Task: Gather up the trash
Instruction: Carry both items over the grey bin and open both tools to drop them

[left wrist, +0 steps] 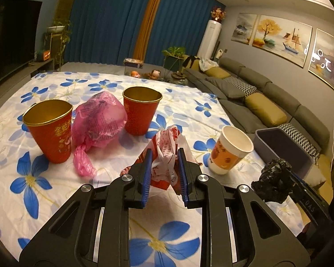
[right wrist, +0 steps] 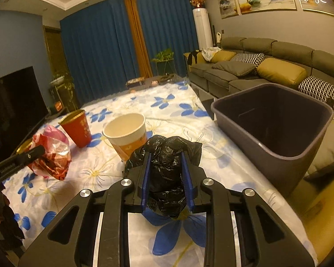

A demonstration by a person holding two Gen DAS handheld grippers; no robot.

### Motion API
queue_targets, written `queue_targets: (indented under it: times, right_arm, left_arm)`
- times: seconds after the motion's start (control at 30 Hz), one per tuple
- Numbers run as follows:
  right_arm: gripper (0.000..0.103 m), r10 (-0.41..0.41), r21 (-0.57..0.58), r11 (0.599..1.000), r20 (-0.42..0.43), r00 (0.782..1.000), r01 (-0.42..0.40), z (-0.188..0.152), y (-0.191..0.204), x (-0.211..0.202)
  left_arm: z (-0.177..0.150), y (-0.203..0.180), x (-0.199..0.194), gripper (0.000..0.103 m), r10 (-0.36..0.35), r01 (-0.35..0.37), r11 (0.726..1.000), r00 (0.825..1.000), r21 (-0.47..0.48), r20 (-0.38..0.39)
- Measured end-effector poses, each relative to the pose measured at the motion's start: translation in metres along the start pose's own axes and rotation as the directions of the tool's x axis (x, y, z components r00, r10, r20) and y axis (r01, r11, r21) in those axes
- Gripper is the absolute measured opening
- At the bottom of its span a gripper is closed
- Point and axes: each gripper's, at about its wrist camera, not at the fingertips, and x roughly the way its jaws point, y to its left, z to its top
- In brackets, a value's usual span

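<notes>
Left claw (left wrist: 164, 153): closed on the red-and-white plastic bag (left wrist: 167, 153), bag between its fingers.
Right claw (right wrist: 167, 155): closed on the black bag (right wrist: 167, 169).
Cups: three, two red cups (left wrist: 51, 129) (left wrist: 140, 111), one white cup (left wrist: 230, 149) at 2 o'clock from the left claw.
Pink bag (left wrist: 100, 120): one, on the table (left wrist: 44, 191), 10 o'clock.
Bin (right wrist: 276, 120): one, 2 o'clock of the right claw.

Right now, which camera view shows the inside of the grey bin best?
The right wrist view shows the grey bin best: it is large and near, and its open mouth faces the camera, so the dark inside looks empty. The left wrist view shows only a small part of it at the table edge, behind the black bag.
</notes>
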Motion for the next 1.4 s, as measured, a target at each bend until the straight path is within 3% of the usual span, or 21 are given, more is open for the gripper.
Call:
queue_targets:
  times: [0.83,1.1,1.4]
  right_arm:
    - [0.027,0.020,0.014,1.000,0.105,0.994,-0.022,0.002,-0.016,-0.049]
    - [0.027,-0.022,0.029,0.999,0.154,0.988,0.018,0.012,-0.035,-0.060]
    - [0.027,-0.140,0.074,0.989,0.220,0.965,0.127,0.039,-0.078,-0.059]
  left_arm:
    - [-0.012,-0.056,-0.036,0.021,-0.062,0.058,0.994,0.997,0.095,0.046]
    - [-0.006,-0.097,-0.039,0.021,-0.164,0.156,0.976,0.986,0.154,0.038]
    - [0.011,-0.170,-0.013,0.021,-0.297,0.290,0.930,0.955,0.226,0.001]
